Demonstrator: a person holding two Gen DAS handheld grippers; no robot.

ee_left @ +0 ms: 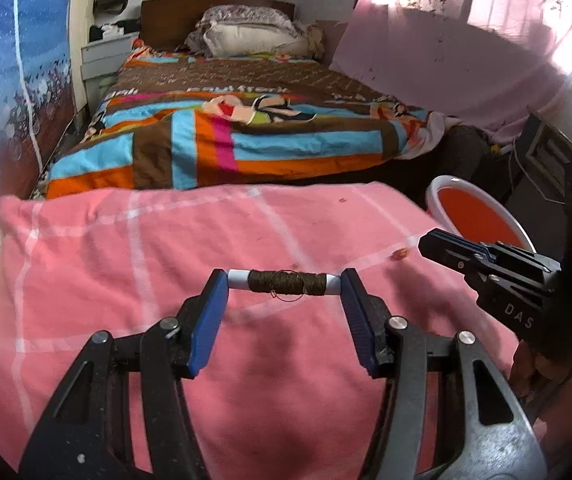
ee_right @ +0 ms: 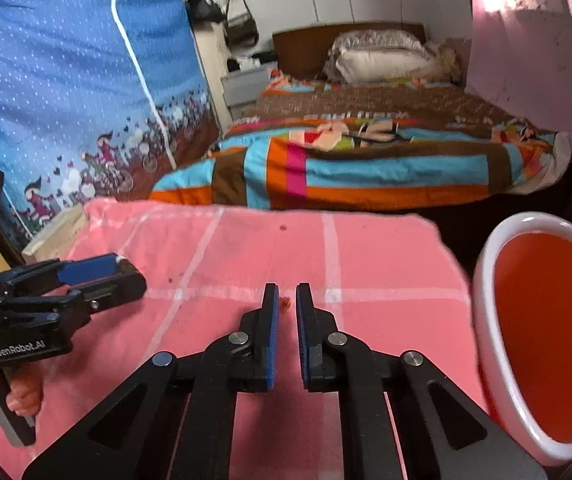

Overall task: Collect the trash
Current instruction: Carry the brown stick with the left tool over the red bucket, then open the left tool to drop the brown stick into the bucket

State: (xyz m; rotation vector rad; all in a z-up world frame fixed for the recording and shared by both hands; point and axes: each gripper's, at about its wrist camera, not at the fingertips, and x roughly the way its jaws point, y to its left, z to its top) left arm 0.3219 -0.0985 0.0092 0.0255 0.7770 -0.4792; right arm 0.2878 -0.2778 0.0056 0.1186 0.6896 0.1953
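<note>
A spool of dark brown thread (ee_left: 286, 283) on a pale tube hangs crosswise just above the pink checked blanket (ee_left: 85, 260). My left gripper (ee_left: 283, 280) is shut on its two ends; in the right wrist view the left gripper (ee_right: 131, 272) shows from the side, spool hidden. My right gripper (ee_right: 286, 286) is shut, tips down at the blanket. A tiny red scrap (ee_right: 285, 303) shows in the slit between its fingers. From the left wrist view the scrap (ee_left: 400, 255) lies just off the right gripper's (ee_left: 422, 242) tip; whether it is pinched I cannot tell.
A white-rimmed bin with a red inside (ee_right: 486, 300) stands at the blanket's right edge, also seen as the bin (ee_left: 432, 196) behind the right gripper. Beyond lies a bed with a striped quilt (ee_right: 366, 168). A blue fabric wardrobe (ee_right: 65, 100) stands on the left.
</note>
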